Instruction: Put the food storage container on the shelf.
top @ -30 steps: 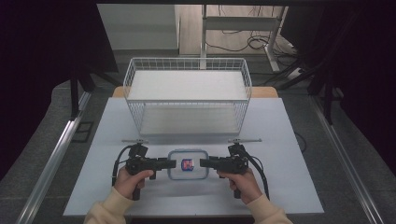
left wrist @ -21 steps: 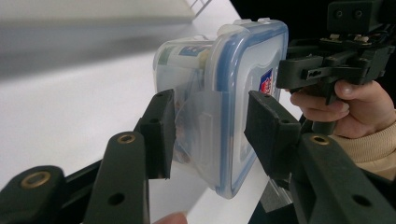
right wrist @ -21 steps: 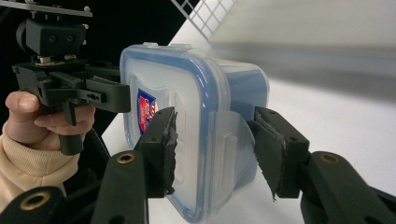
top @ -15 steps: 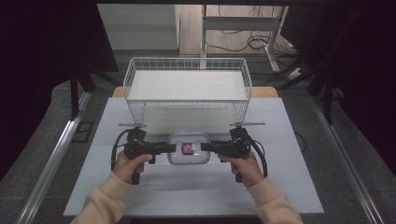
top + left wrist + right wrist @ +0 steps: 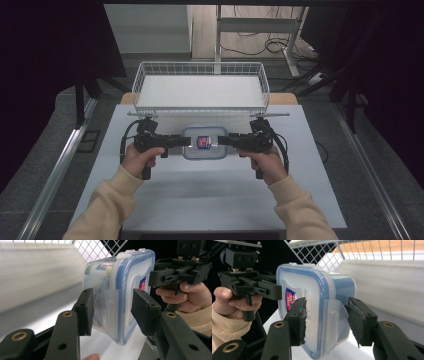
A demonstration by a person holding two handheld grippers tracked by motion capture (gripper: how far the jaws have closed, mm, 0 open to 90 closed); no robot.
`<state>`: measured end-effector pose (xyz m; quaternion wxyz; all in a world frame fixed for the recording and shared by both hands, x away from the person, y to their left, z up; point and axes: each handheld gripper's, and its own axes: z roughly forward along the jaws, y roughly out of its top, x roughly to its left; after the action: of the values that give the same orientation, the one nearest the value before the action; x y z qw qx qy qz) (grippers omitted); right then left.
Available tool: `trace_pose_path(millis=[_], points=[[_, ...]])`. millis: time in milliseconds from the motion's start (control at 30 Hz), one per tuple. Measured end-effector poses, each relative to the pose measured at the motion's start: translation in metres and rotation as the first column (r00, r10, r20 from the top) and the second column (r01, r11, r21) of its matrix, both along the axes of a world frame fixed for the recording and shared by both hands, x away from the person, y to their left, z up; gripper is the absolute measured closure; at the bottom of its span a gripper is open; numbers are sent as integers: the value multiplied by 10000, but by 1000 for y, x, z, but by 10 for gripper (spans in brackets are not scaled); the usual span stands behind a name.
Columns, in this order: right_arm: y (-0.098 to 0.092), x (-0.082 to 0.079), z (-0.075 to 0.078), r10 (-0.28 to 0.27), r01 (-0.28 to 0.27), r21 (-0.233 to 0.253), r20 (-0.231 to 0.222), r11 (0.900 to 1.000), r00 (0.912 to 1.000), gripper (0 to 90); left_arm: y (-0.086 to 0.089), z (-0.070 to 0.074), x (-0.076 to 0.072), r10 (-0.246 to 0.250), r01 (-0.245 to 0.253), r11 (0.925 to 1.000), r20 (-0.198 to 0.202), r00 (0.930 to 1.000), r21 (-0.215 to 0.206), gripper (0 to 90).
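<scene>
I see both grippers clamped on the lidded food container [image 5: 203, 142]: left gripper [image 5: 185, 141], right gripper [image 5: 223, 140]. Red-blue lid sticker [image 5: 290, 299], text unreadable.

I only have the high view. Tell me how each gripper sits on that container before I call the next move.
Observer: In the left gripper view, the left gripper straddles the clear latch flap of the container, one jaw on the body side and one on the lid side.
Operator: Report whether it is clamped.
Observer: I cannot tell; a thin gap seems to show at the lid-side pad.
Operator: Now the right.
Observer: The right gripper straddles the opposite flap, and both pads look pressed against the plastic.
</scene>
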<state>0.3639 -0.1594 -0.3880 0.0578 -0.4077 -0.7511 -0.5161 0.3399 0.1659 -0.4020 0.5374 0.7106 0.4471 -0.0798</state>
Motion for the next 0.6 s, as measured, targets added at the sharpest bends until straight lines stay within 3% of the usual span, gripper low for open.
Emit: trace_pose_path(millis=[267, 600], points=[[1, 10, 18, 29, -27, -65, 369, 10000, 9993, 510, 2, 15, 9, -9, 15, 9998, 291, 9996, -187, 546], [1, 14, 35, -4, 12, -114, 708, 9999, 9975, 510, 2, 29, 17, -149, 158, 9998, 637, 9979, -135, 546]])
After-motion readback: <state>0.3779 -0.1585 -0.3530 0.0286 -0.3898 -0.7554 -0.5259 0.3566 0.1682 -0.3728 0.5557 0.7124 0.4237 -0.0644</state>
